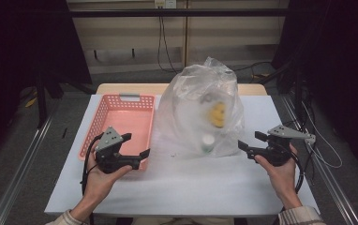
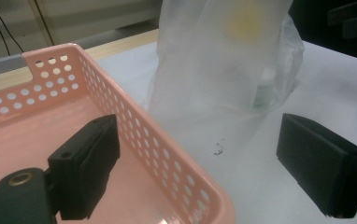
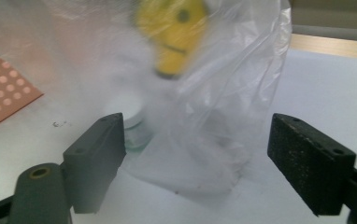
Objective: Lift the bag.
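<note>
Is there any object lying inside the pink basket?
No: in the high view the pink basket shows a bare floor, and the yellow item sits inside the clear plastic bag beside it.

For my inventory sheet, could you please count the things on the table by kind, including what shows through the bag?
Pink basket: 1
Clear plastic bag: 1
Yellow item inside the bag: 1, too blurred to name
White-capped bottle inside the bag: 1
Total: 4
</note>
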